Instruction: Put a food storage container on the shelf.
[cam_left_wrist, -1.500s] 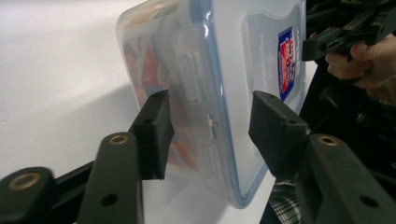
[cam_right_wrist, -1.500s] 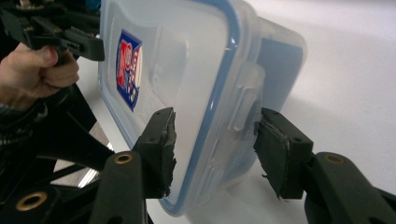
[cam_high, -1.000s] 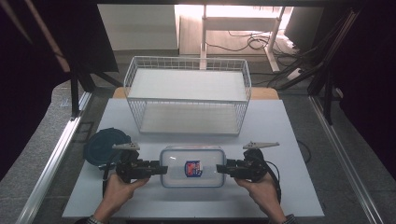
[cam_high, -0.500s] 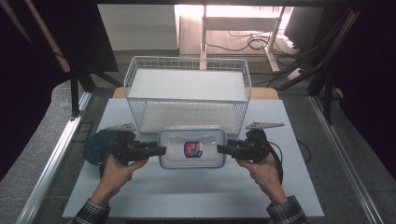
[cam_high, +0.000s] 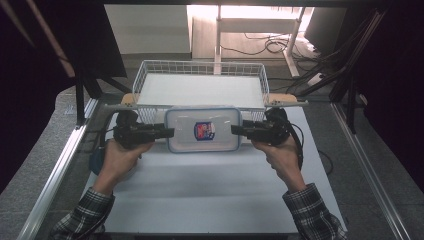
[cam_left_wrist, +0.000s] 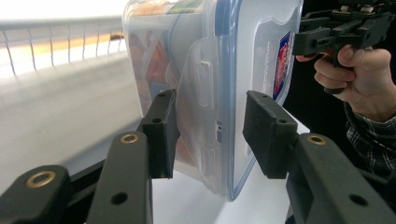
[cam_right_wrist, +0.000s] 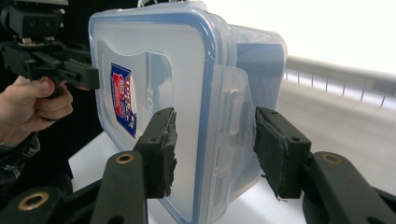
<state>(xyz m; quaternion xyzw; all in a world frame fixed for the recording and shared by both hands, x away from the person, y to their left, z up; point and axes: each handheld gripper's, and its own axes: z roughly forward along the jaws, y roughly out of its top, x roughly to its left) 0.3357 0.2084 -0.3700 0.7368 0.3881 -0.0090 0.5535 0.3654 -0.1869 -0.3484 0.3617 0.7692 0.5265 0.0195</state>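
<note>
A clear plastic container (cam_high: 203, 130) with a blue-rimmed lid and a red-and-blue label hangs level above the white table, just in front of the wire basket (cam_high: 200, 64). My left gripper (cam_high: 170, 132) is shut on its left end clip and my right gripper (cam_high: 235, 130) on its right end clip. In the left gripper view the container (cam_left_wrist: 210, 70) stands on edge between the jaws of my left gripper (cam_left_wrist: 212, 112), with the right gripper (cam_left_wrist: 322, 35) at the far end. The right gripper view has my right gripper (cam_right_wrist: 215, 126) astride the container (cam_right_wrist: 154, 70), and the left gripper (cam_right_wrist: 70, 70) beyond.
The white wire basket stands at the table's back with its floor bare. A dark round object (cam_high: 95, 160) lies at the left under the left forearm. The white tabletop (cam_high: 200, 190) stretches toward the person. Dark frame posts stand at both sides.
Both grippers have carried the container up off the table and away from the person, from the near middle to the basket's front wall.
</note>
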